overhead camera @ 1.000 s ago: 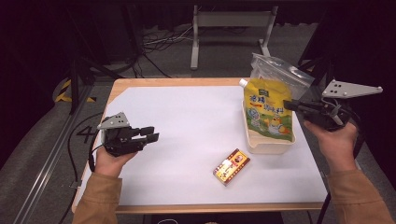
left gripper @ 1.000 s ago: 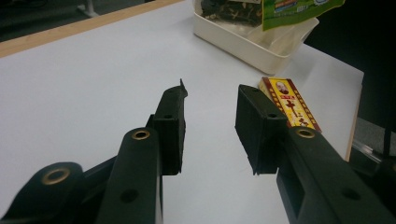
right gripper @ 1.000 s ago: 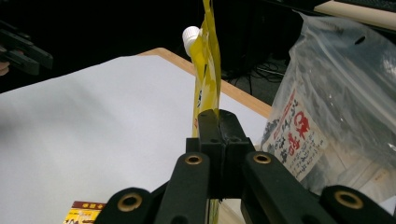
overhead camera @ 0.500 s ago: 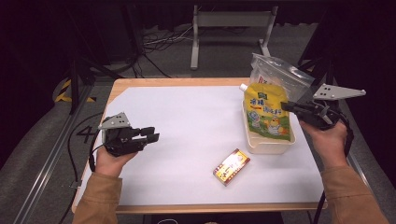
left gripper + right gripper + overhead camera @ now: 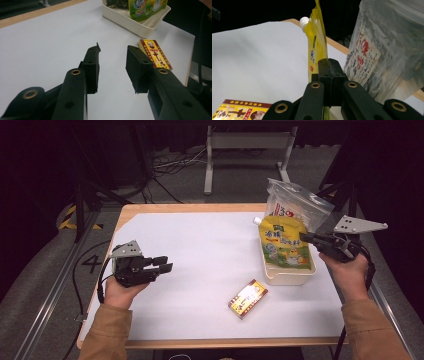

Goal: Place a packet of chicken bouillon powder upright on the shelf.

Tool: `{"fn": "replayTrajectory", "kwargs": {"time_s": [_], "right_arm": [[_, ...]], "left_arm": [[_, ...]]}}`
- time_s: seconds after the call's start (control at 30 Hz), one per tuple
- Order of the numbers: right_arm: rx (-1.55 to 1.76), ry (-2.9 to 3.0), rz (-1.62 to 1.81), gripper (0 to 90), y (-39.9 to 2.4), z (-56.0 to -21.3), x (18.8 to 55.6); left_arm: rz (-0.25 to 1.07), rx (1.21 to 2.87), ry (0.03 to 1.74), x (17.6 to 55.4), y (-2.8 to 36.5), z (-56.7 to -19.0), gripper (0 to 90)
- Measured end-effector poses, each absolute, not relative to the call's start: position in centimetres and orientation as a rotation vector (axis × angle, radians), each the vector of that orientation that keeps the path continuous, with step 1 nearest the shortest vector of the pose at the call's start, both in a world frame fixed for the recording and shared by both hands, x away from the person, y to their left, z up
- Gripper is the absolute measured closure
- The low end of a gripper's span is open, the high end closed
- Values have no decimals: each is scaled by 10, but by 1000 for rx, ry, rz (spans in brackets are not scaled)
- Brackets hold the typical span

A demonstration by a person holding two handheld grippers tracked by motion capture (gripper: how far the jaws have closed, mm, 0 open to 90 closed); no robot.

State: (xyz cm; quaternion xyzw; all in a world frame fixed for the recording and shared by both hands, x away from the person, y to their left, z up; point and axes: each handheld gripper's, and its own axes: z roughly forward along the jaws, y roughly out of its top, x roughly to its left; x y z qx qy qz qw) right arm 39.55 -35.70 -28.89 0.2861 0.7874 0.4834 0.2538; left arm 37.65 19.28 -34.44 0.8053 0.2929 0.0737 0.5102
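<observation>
The white worktop (image 5: 200, 250) carries a cream tray (image 5: 287, 276). The right gripper (image 5: 306, 238) holds its jaws closed on the yellow pouch (image 5: 282, 245), which stands in the tray. The left gripper (image 5: 165, 264) rests with jaws parted and empty, well apart from the small box (image 5: 247, 298).

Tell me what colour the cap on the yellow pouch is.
White: the cap tops the yellow pouch, clearest in the right gripper view.
</observation>
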Motion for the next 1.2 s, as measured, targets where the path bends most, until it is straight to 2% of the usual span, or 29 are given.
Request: {"fn": "replayTrajectory", "kwargs": {"time_s": [0.57, 1.2], "right_arm": [[943, 2112, 1335, 897, -376, -311, 392], [1003, 2125, 1199, 878, -381, -318, 380]], "left_arm": [[173, 1964, 702, 379, 187, -347, 596], [105, 2035, 707, 383, 165, -351, 320]]}}
